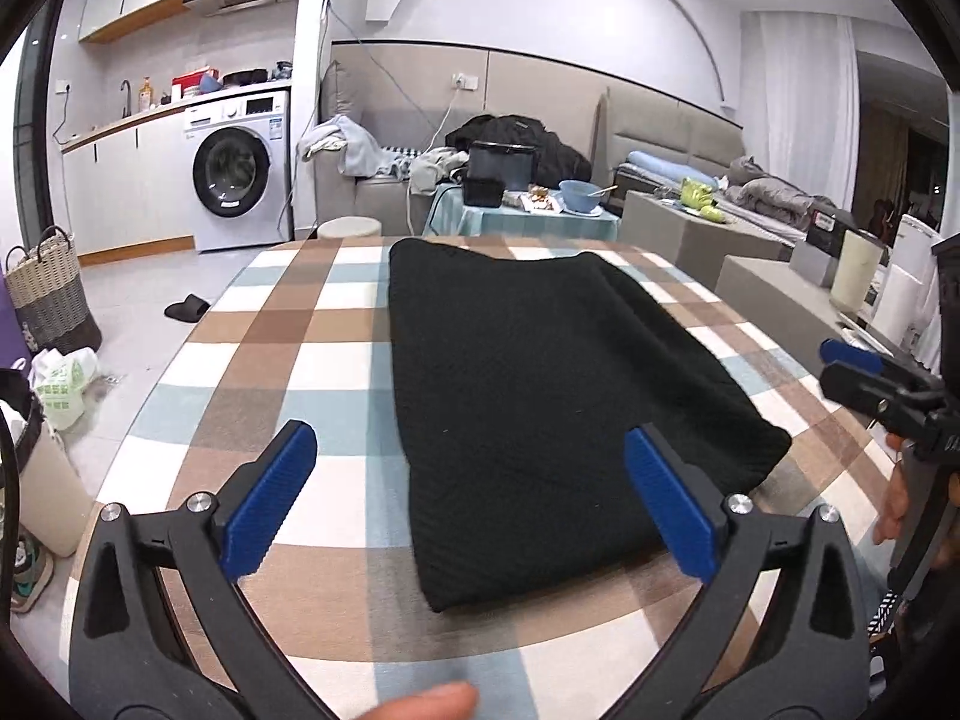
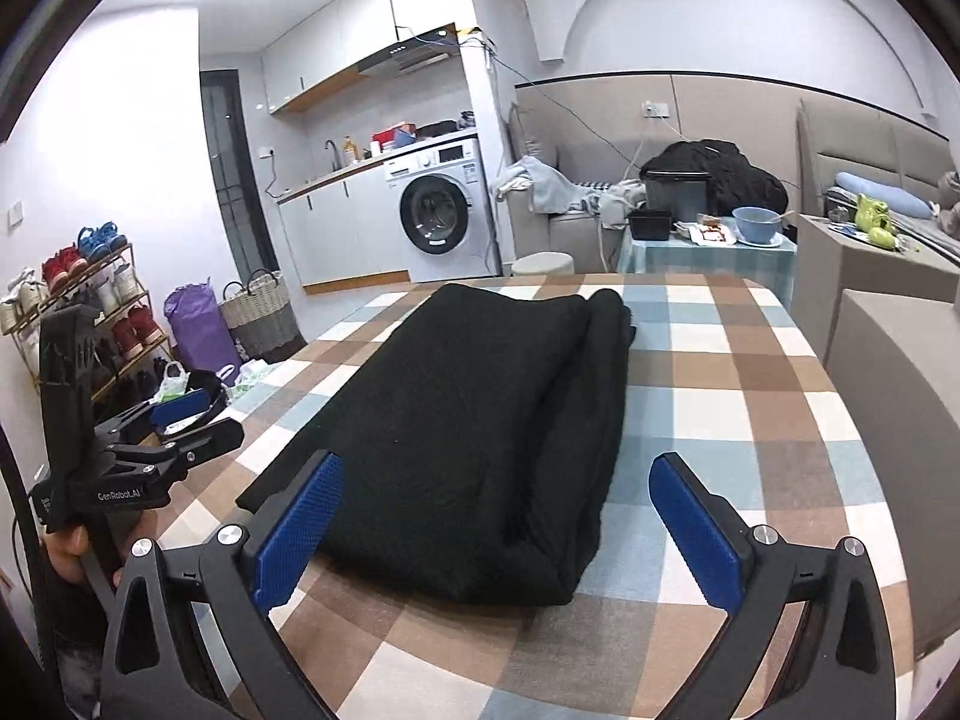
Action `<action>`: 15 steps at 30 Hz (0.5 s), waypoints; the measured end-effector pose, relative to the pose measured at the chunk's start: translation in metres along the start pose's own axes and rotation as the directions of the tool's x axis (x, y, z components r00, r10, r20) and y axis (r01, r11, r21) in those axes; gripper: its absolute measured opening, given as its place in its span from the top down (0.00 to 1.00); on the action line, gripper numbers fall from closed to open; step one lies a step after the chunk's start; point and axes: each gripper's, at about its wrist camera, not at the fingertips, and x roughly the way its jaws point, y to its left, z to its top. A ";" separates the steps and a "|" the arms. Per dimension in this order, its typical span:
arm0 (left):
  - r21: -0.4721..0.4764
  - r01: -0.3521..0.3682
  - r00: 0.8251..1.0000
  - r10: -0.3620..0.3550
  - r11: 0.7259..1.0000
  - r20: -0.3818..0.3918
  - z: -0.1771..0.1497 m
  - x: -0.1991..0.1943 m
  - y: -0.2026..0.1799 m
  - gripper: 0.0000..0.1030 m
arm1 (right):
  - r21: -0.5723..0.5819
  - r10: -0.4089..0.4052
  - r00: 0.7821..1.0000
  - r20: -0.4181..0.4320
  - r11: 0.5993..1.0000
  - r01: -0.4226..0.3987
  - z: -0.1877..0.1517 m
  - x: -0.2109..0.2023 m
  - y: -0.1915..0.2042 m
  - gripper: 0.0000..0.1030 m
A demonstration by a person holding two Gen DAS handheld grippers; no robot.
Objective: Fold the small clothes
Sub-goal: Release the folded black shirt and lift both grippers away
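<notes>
A black knitted garment (image 1: pixel 540 396) lies folded into a long rectangle on the checked tablecloth (image 1: pixel 288 360). It also shows in the right wrist view (image 2: pixel 480 420), with a doubled fold along its right side. My left gripper (image 1: pixel 471 498) is open and empty, just above the garment's near end. My right gripper (image 2: pixel 495 522) is open and empty, its fingers either side of the garment's near right corner. The right gripper also shows in the left wrist view (image 1: pixel 864 372) at the far right. The left gripper shows in the right wrist view (image 2: pixel 186 420) at the left.
Beyond the table stand a round stool (image 1: pixel 348 228), a small side table (image 1: pixel 522 219) with a blue bowl (image 1: pixel 579 192), and a grey sofa (image 1: pixel 678 138). A washing machine (image 1: pixel 237 171) and a woven basket (image 1: pixel 51 294) are at the left. A shoe rack (image 2: pixel 90 312) is left.
</notes>
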 end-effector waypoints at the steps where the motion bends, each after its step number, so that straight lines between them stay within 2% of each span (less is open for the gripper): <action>1: -0.002 0.000 1.000 0.000 1.000 0.008 0.000 -0.001 -0.001 0.01 | -0.003 0.003 1.000 0.000 1.000 -0.003 0.000 0.002 0.000 0.00; 4: -0.009 0.001 1.000 -0.001 1.000 0.016 -0.002 -0.001 -0.003 0.01 | -0.014 0.026 1.000 0.013 1.000 -0.026 -0.003 0.003 0.003 0.00; 15: -0.005 -0.013 1.000 0.013 1.000 0.027 -0.005 0.005 0.001 0.01 | -0.036 0.025 0.999 0.047 0.999 -0.024 -0.010 0.007 0.005 0.00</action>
